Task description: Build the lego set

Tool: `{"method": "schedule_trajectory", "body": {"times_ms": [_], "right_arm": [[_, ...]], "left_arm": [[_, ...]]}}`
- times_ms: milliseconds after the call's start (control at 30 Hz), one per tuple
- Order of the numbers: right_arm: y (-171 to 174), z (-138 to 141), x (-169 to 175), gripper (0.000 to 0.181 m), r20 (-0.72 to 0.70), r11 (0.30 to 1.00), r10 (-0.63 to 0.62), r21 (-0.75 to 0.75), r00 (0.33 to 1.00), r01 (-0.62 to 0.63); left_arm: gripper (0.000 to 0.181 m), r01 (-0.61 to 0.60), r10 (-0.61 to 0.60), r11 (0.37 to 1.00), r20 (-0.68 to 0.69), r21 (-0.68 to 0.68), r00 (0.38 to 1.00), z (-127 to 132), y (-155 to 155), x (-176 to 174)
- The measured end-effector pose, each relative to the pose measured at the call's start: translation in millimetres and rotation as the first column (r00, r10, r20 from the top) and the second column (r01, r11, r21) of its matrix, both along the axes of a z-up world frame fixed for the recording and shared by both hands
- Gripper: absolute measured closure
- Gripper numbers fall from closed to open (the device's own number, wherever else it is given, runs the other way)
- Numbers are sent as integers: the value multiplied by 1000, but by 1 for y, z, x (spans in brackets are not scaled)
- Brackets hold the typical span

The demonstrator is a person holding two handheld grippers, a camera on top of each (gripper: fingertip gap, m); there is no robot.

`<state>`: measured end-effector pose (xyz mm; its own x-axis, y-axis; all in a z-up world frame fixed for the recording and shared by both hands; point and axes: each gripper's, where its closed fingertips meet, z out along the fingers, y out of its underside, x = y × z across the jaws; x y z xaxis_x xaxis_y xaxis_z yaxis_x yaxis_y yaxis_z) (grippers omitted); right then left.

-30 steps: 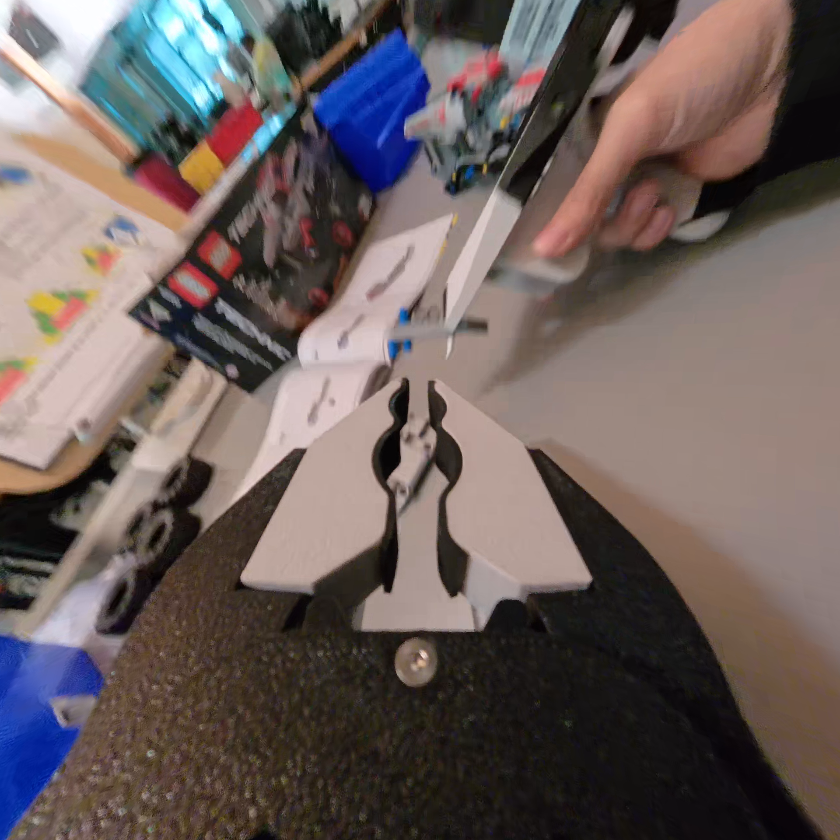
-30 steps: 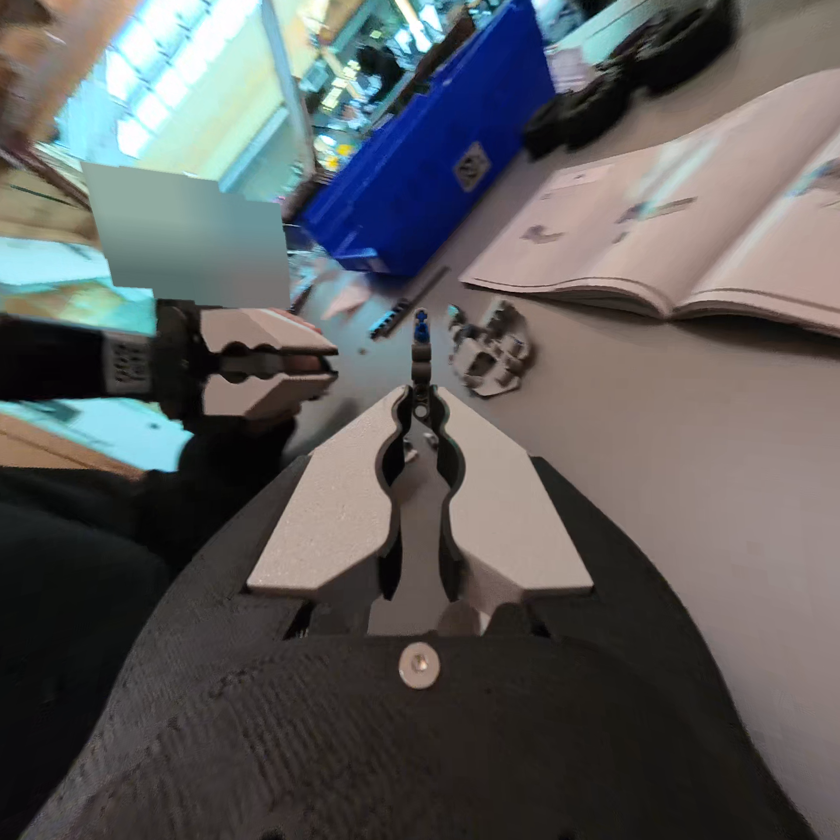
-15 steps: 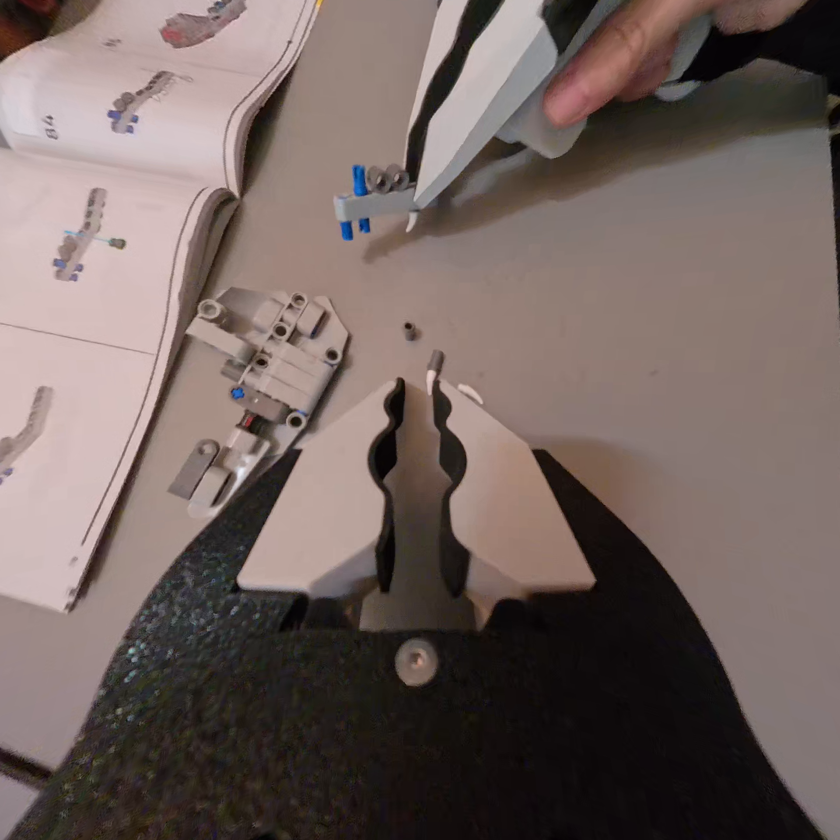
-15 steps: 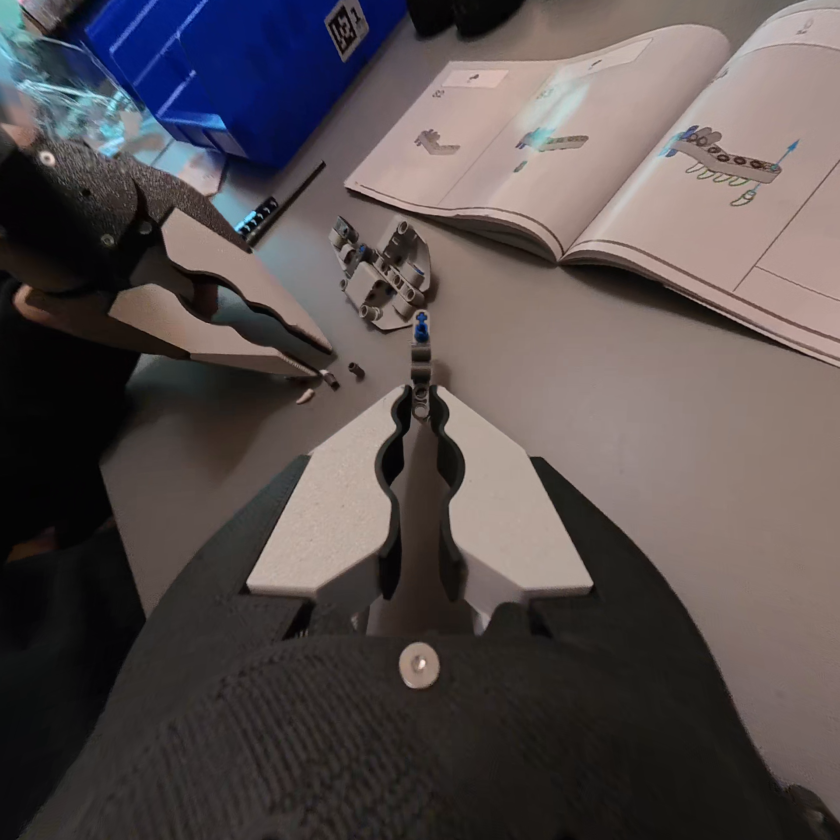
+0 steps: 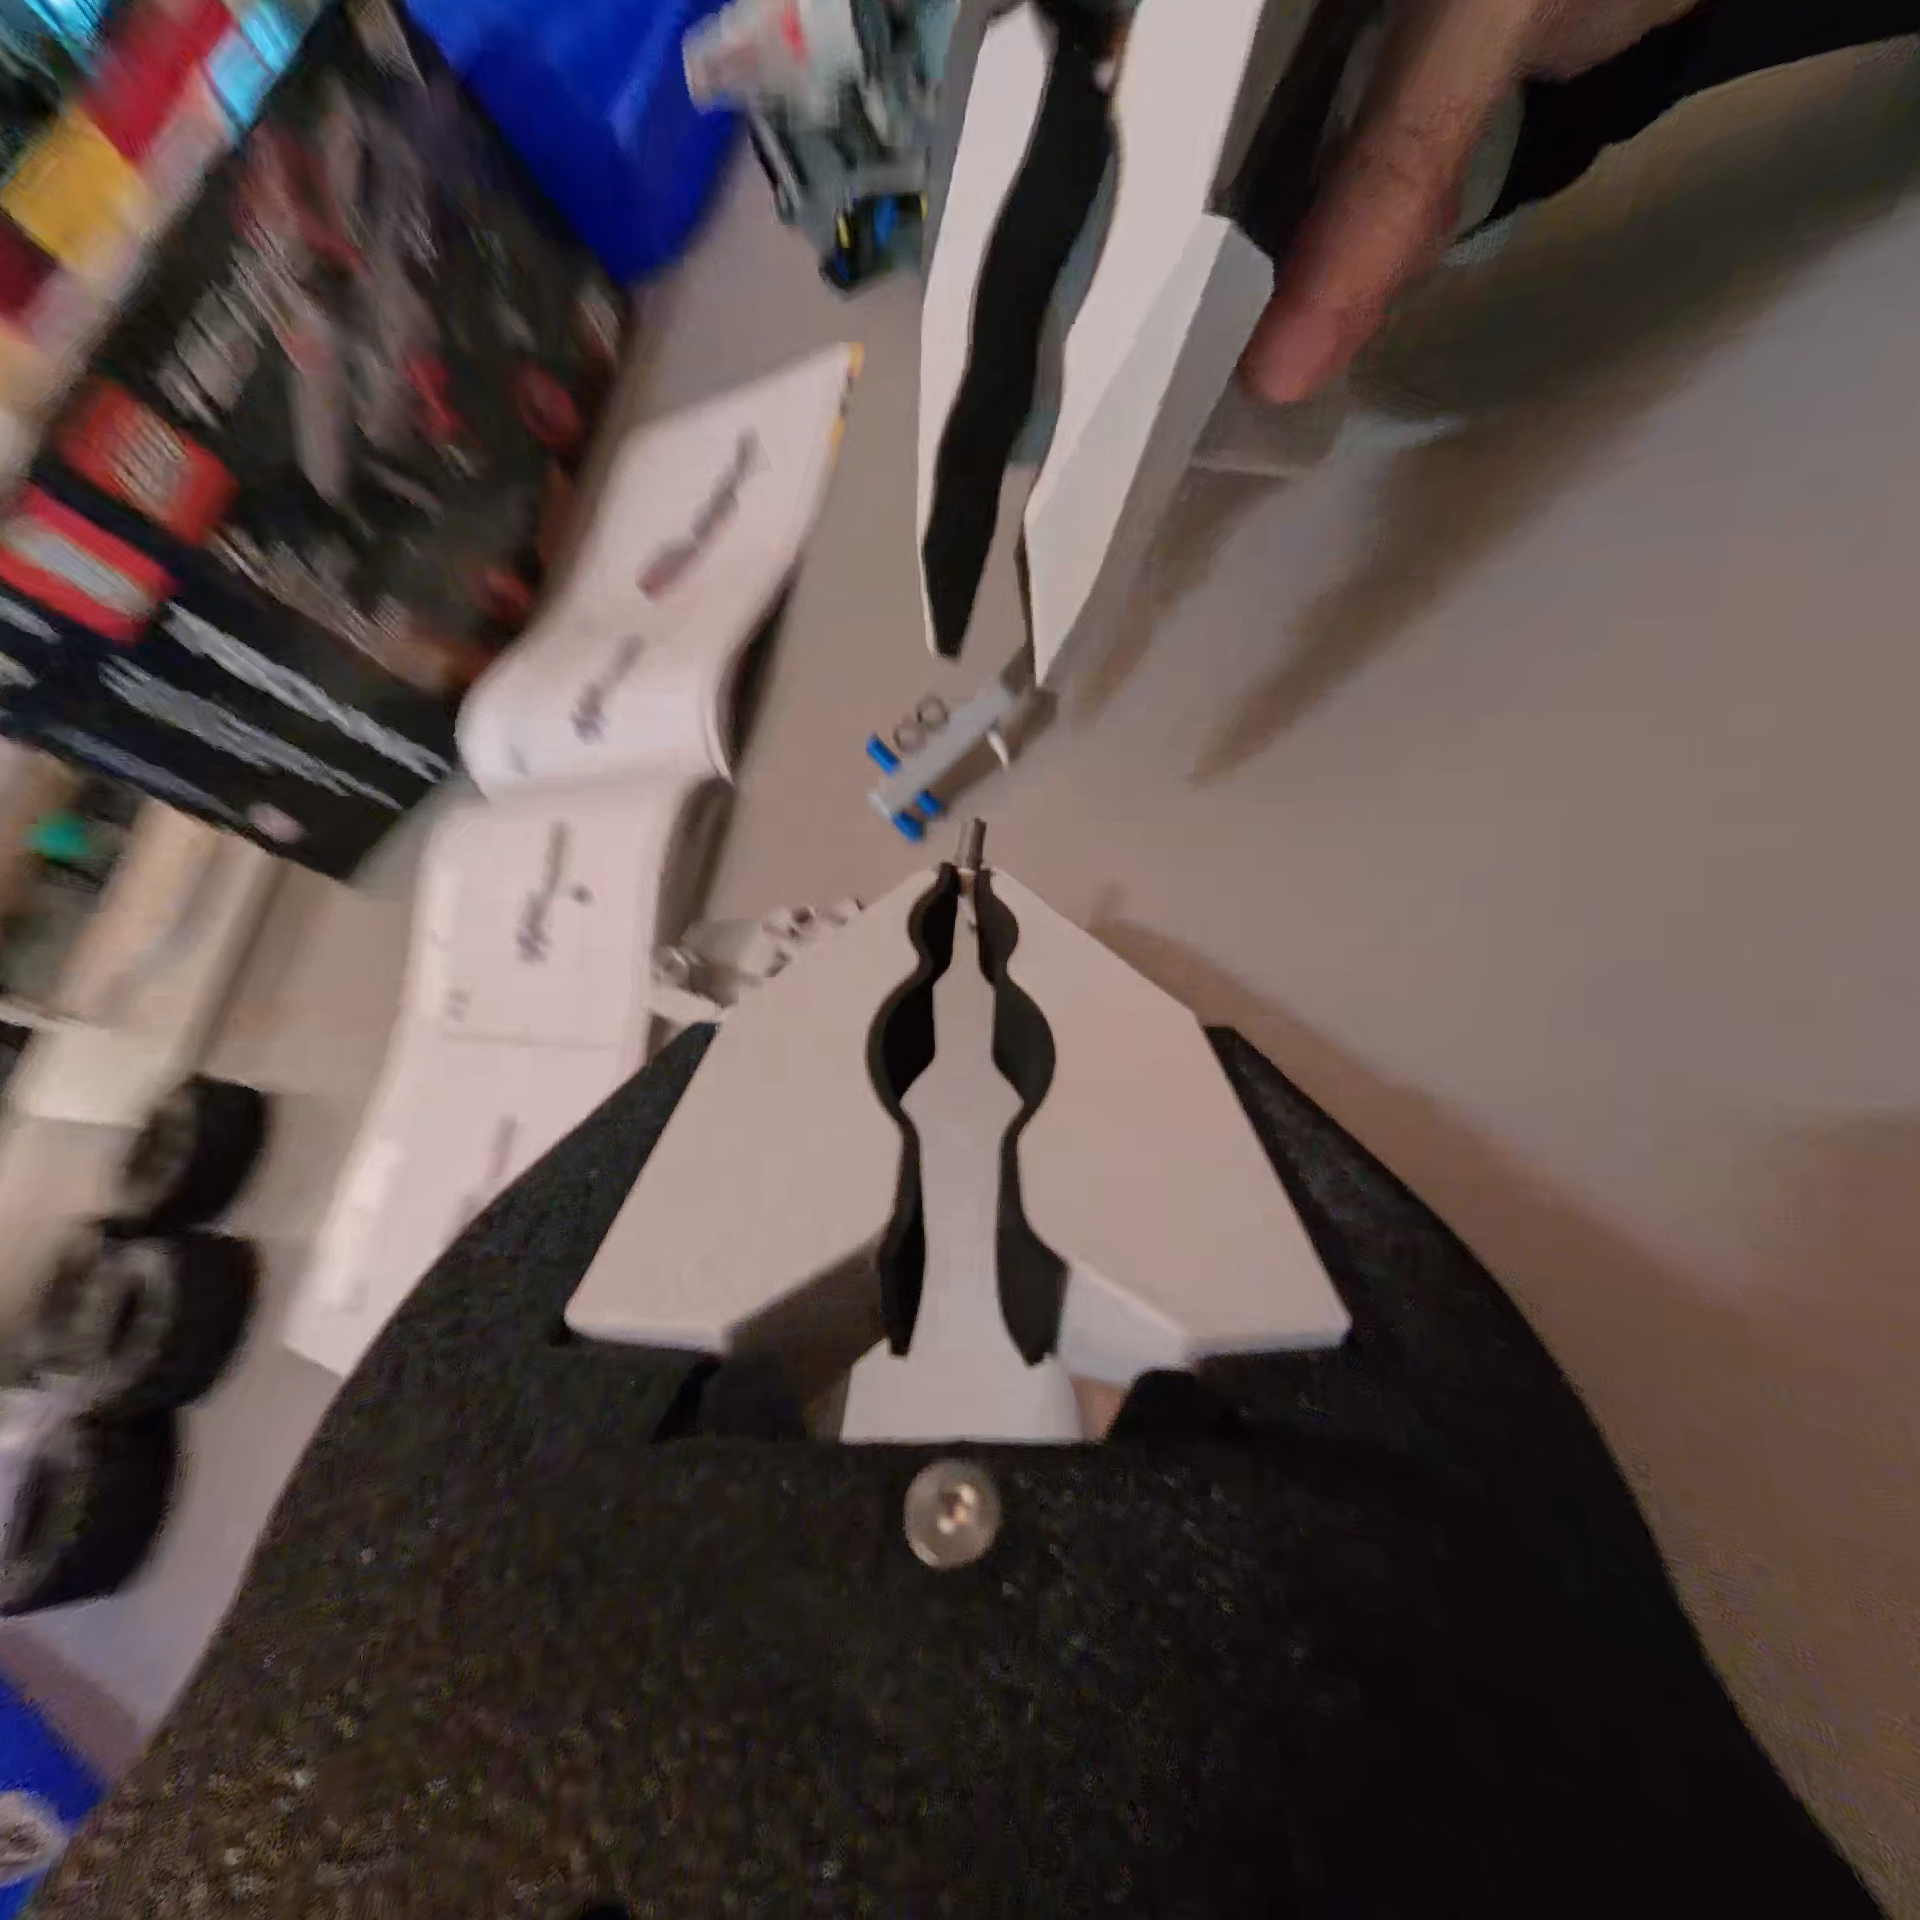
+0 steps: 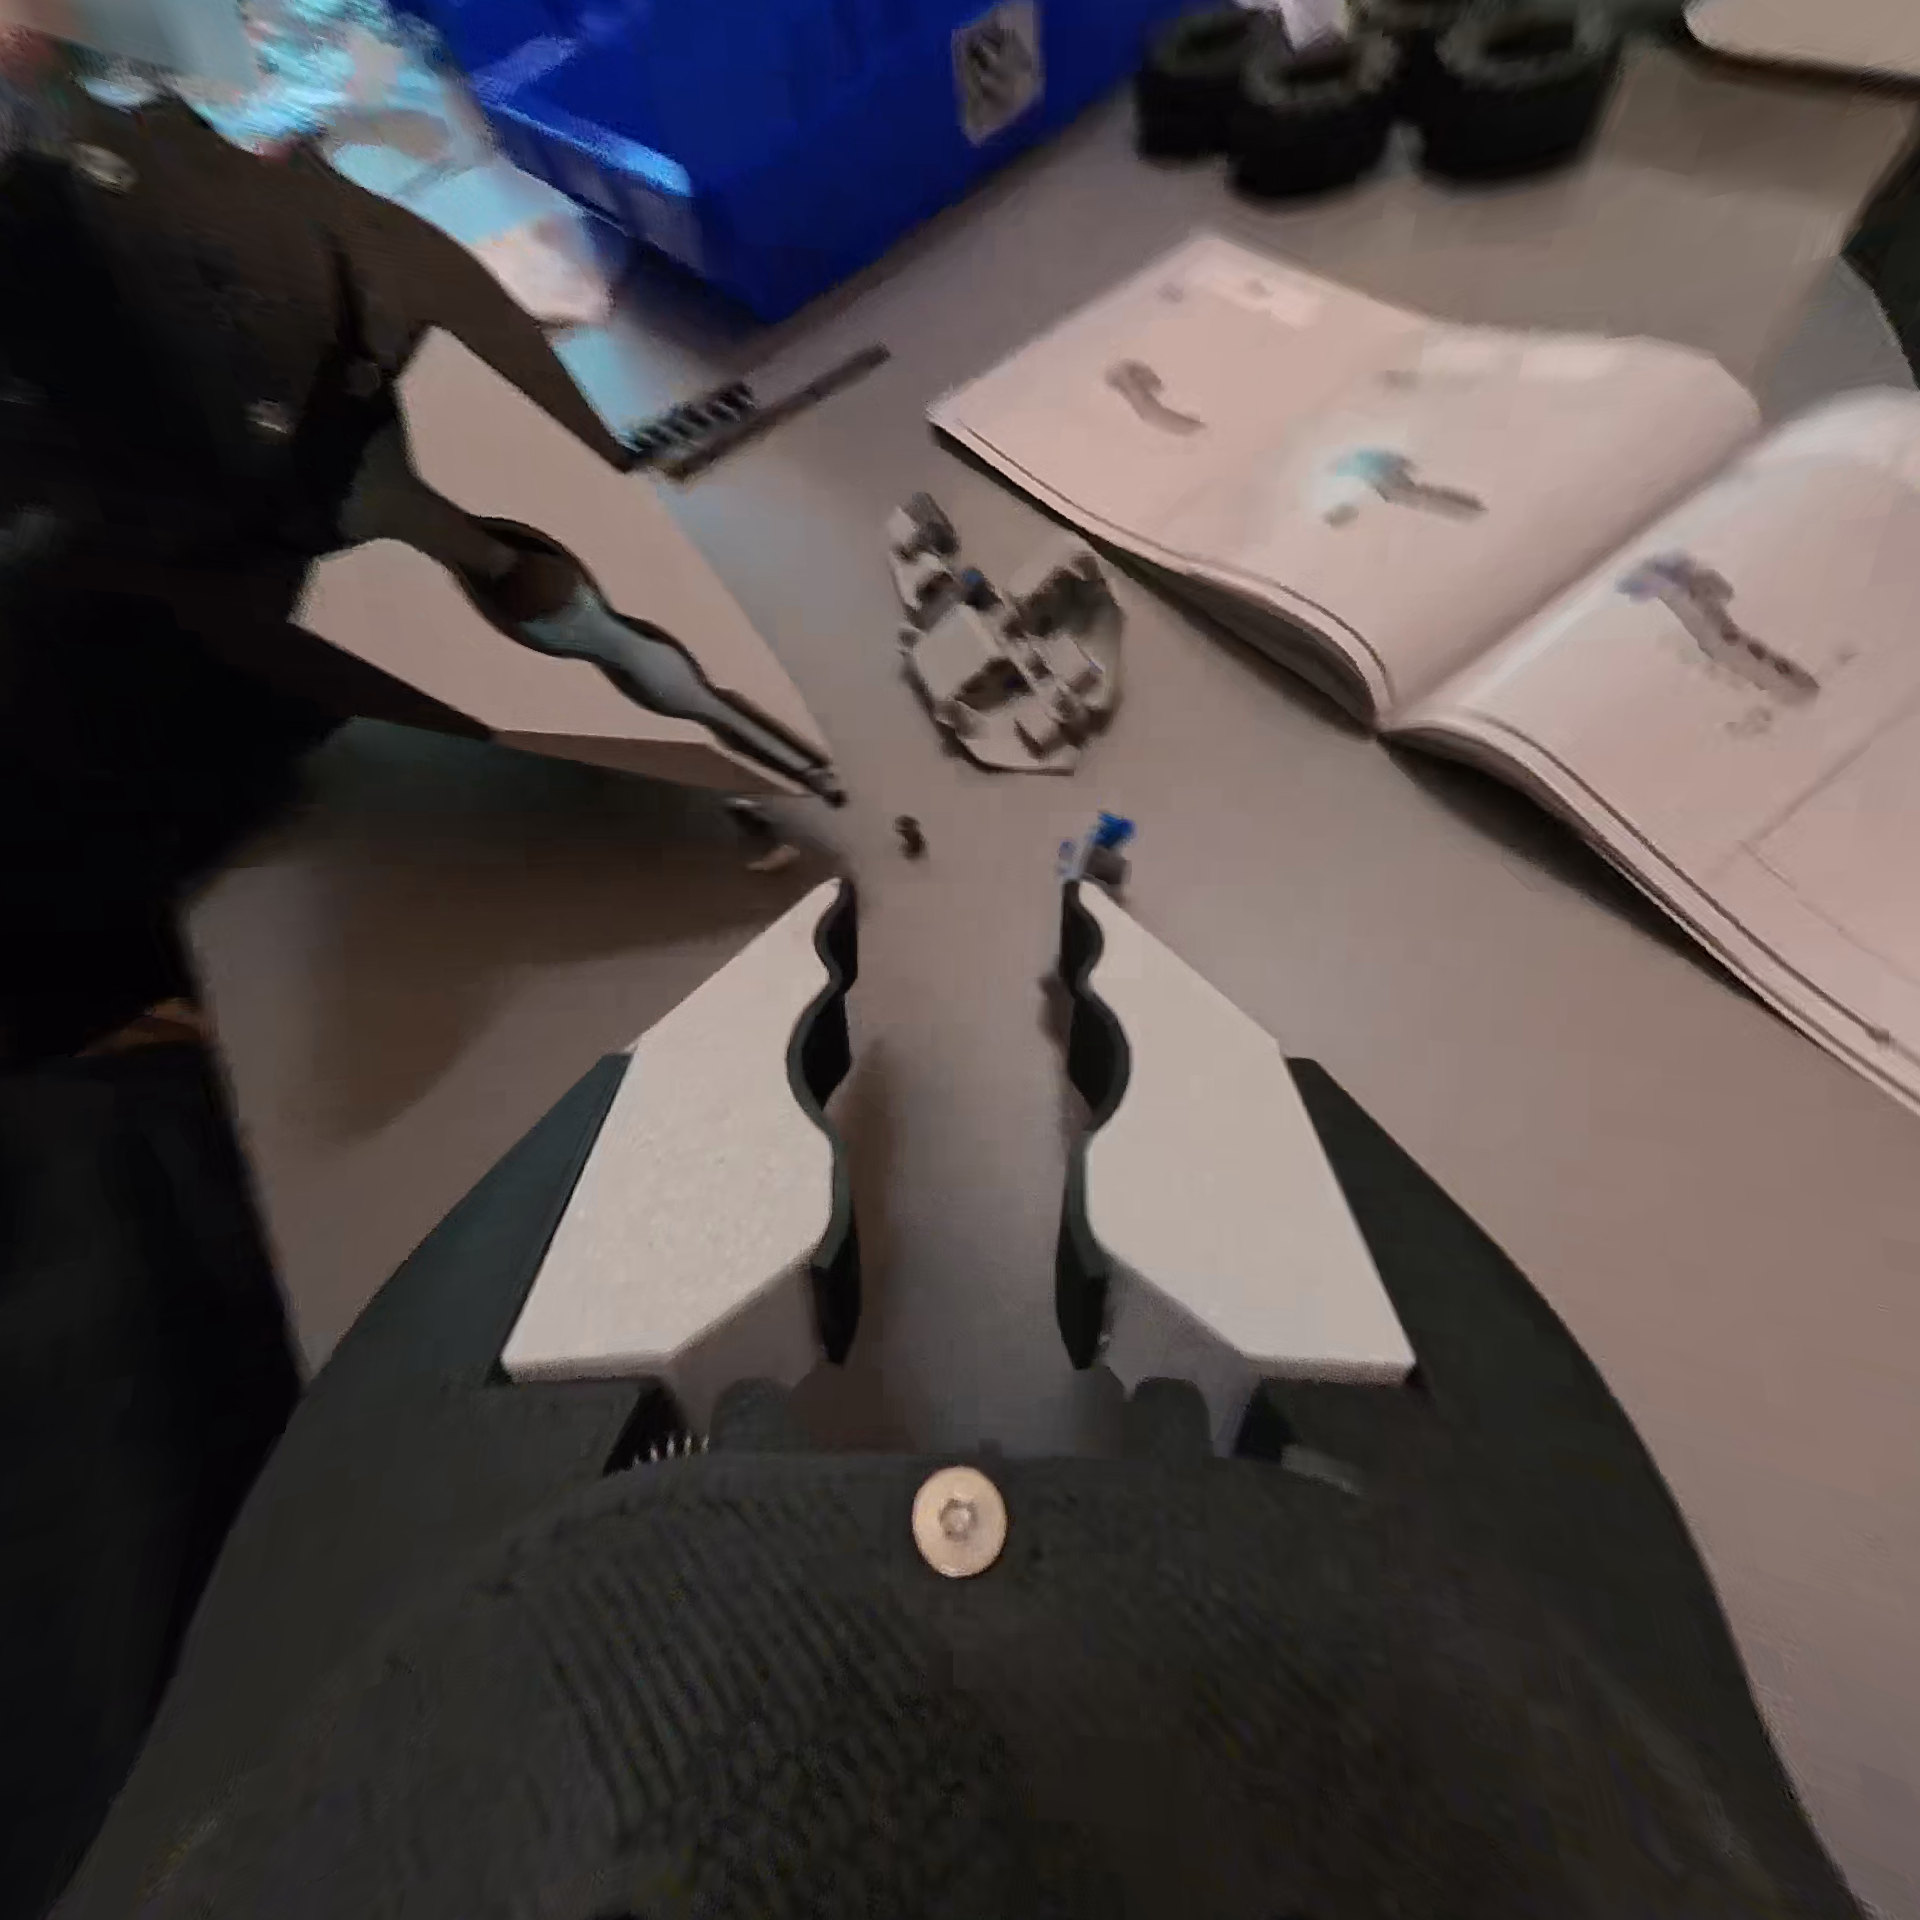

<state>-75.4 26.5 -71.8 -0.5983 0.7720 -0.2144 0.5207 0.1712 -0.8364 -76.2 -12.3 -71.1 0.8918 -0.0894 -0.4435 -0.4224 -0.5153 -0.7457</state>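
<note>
Lego beam [image 5: 940, 756] with two blue pins lies free by the spread right gripper [image 6: 958, 896]; left gripper [image 5: 964, 878] pinches one small grey pin [image 5: 974, 837].

light: dim, warm indoor | blur: heavy motion smear in both views, worst at the edges | distortion: wide-angle bending | shadows: soft on counter [image 6: 1455, 1195]

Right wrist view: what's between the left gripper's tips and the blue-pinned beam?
One small dark lego piece lies between the left gripper, shut on a grey pin, and the beam. The right wrist view shows it.
</note>
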Motion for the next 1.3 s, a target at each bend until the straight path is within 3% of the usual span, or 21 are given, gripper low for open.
{"method": "schedule_trajectory", "body": {"times_ms": [100, 200, 433, 667, 733, 867, 967, 1100, 1167, 1300], "right_arm": [[-21, 27, 15, 153, -34, 976, 124, -174, 992, -128], [-31, 41, 23, 175, -84, 947, 195, -242, 977, -210], [-23, 29, 18, 166, -173, 981, 188, 75, 967, -177], [-33, 39, 25, 165, -178, 969, 244, 16, 953, -245], [-33, 40, 27, 172, -178, 966, 258, 23, 950, -258], [-33, 38, 31, 179, -223, 947, 314, 144, 923, -287], [-31, 36, 31, 179, -322, 892, 394, 360, 861, -274], [-30, 38, 28, 179, -450, 752, 528, 642, 720, -150], [-31, 37, 29, 179, -466, 651, 612, 756, 639, -71], [-33, 31, 30, 180, -416, 510, 697, 860, 584, 3]], "left_arm": [[181, 60, -48, 997, -227, 49, 973, 20, 7, 12], [181, 74, -59, 997, -343, 31, 937, 25, 11, 18], [181, 94, -60, 993, -368, 75, 928, 35, 13, 25], [181, 114, -61, 990, -486, 80, 872, 47, 14, 29], [181, 126, -75, 990, -507, 67, 859, 46, 14, 31], [181, 153, -106, 987, -522, 48, 846, 43, 14, 35], [180, 169, -125, 984, -431, 65, 894, 42, 14, 37], [172, 166, -149, 982, -173, 86, 974, 41, 8, 35], [170, 168, -164, 983, -58, 69, 985, 40, 4, 35], [172, 207, -208, 977, -11, -56, 978, 29, -3, 37]]}}
